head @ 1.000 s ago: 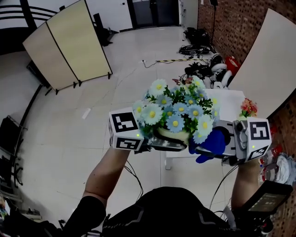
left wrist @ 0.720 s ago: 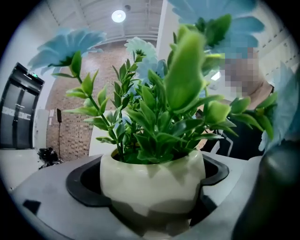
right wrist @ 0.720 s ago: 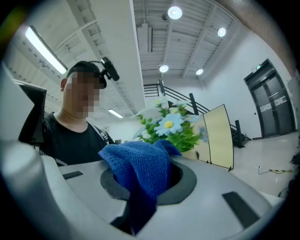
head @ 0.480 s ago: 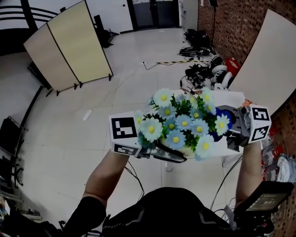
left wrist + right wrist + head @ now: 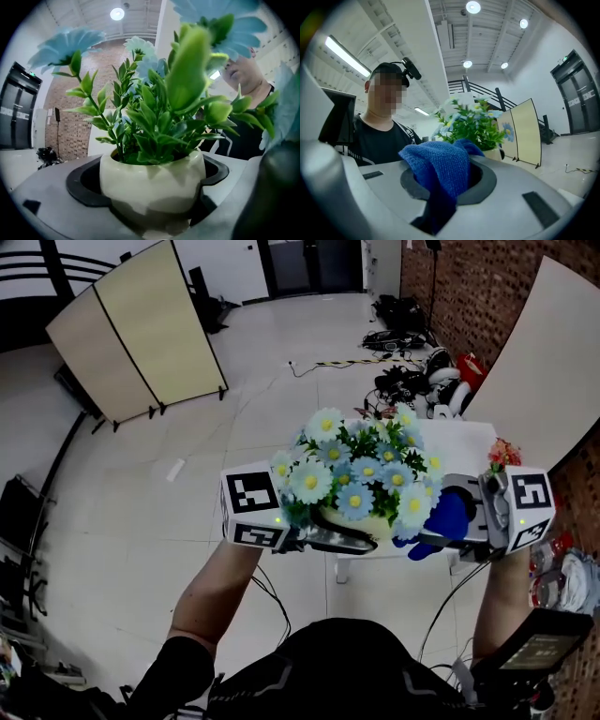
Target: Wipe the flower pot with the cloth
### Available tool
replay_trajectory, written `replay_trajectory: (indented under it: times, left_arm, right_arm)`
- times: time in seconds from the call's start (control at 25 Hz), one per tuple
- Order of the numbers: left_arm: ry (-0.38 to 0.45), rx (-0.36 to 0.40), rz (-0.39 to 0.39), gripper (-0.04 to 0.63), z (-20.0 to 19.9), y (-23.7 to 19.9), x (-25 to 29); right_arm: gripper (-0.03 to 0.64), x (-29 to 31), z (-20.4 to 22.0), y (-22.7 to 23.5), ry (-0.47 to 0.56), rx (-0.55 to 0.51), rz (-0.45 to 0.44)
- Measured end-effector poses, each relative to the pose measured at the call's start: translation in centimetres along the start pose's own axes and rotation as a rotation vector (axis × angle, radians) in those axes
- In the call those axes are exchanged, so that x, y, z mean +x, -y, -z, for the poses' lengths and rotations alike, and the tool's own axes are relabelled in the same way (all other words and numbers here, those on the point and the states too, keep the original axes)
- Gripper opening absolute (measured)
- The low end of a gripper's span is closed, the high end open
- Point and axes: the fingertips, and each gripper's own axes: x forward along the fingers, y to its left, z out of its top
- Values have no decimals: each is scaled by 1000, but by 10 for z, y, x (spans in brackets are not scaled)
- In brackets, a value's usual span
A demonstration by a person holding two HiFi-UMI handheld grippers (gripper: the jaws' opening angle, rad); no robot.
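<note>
A cream flower pot (image 5: 152, 180) with green stems and pale blue daisies (image 5: 361, 470) is held in the air above the floor. My left gripper (image 5: 323, 538) is shut on the pot (image 5: 352, 518), its jaws hugging both sides. To the right, my right gripper (image 5: 448, 521) is shut on a blue cloth (image 5: 439, 521). In the right gripper view the cloth (image 5: 440, 168) bulges out between the jaws, and the plant (image 5: 474, 125) stands just beyond it. The cloth sits against the pot's right side; actual contact is hidden by the flowers.
A white table (image 5: 459, 442) lies below and behind the pot, with a small red flower bunch (image 5: 503, 457) on it. Cables and gear (image 5: 408, 381) litter the floor beyond. A folding beige screen (image 5: 141, 329) stands at the back left. A brick wall (image 5: 487, 287) runs along the right.
My right gripper has come back down and toward me with the cloth, from behind the flowers to the pot's lower right side. The pot has tilted slightly in the left gripper.
</note>
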Motion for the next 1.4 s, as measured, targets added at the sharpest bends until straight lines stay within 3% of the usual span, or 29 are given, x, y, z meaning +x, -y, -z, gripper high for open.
replay_trajectory:
  times: [0.24, 0.4, 0.6, 0.92, 1.16, 1.4]
  left_arm:
    - [31, -5, 61, 568, 2, 4, 1]
    - [32, 23, 102, 568, -6, 12, 0]
    - [15, 67, 128, 567, -16, 16, -5]
    - [-10, 92, 145, 568, -17, 21, -3]
    - [-11, 110, 95, 567, -18, 13, -4]
    - [1, 86, 28, 567, -8, 3, -5]
  right_arm:
    - [75, 0, -1, -15, 35, 13, -32]
    - [75, -29, -7, 20, 97, 14, 48]
    - [75, -44, -21, 78, 200, 103, 184]
    - [75, 3, -36, 113, 207, 151, 224]
    - [75, 15, -42, 105, 237, 206, 174]
    - [75, -17, -24, 78, 312, 259, 202]
